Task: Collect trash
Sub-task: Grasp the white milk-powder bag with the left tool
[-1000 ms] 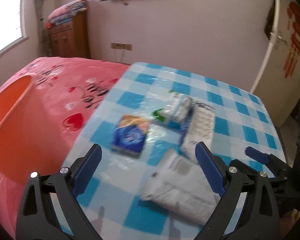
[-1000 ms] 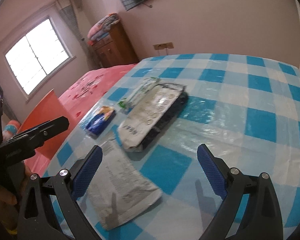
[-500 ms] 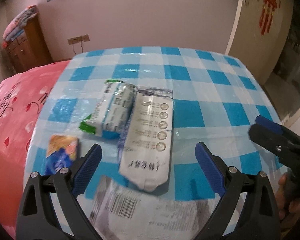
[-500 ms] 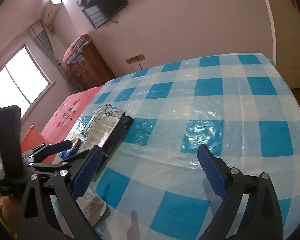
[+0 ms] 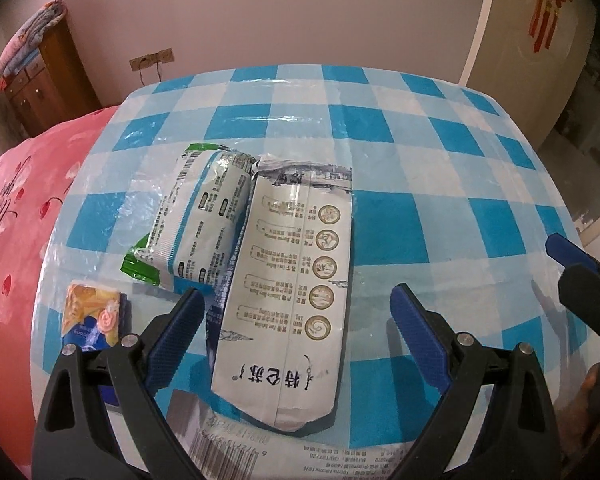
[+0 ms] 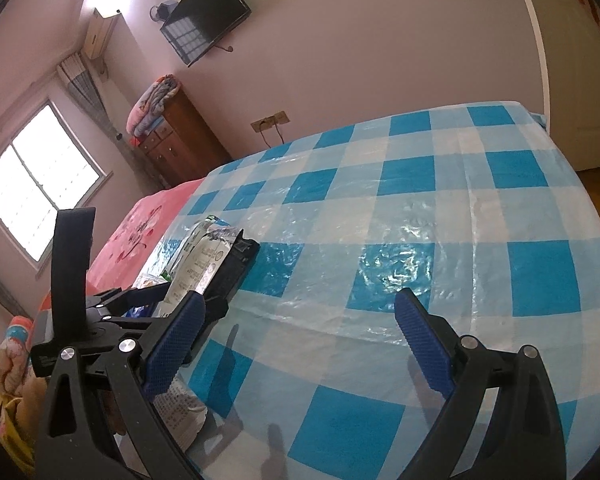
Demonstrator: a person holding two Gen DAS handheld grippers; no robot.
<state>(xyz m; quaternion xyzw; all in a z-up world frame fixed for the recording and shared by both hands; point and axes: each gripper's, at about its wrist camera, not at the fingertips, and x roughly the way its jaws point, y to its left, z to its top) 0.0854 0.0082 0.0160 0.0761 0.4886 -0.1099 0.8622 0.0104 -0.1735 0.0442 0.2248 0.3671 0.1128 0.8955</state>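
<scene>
Four pieces of trash lie on the checked tabletop (image 5: pixel 400 152) under my left gripper (image 5: pixel 296 332). Its jaws stand wide apart and have just been closing a little, with the near end of the long white packet (image 5: pixel 292 280) between them, neither pad touching it. That packet runs lengthwise away from me, printed side up, and its near end overlaps a flat wrapper (image 5: pixel 260 456) with a barcode at the bottom edge of the left view. Just left of the packet, touching its far half, lies a green-edged pouch (image 5: pixel 196 224), slanted. Left again, near the tabletop's edge and apart from the pouch, sits a small blue-and-orange sachet (image 5: pixel 94 320). Beyond that edge I see a pink bed (image 5: pixel 16 216).

My right gripper (image 6: pixel 300 344) hangs over a bare stretch of the same tabletop, jaws spread and nothing between them. From the right view the left gripper (image 6: pixel 168 292) shows at the left, over the white packet (image 6: pixel 204 260), with the barcode wrapper (image 6: pixel 180 412) partly hidden behind my own left finger (image 6: pixel 172 344). The right gripper's blue tip (image 5: pixel 568 248) enters the left view at the right edge, well apart from the trash.
</scene>
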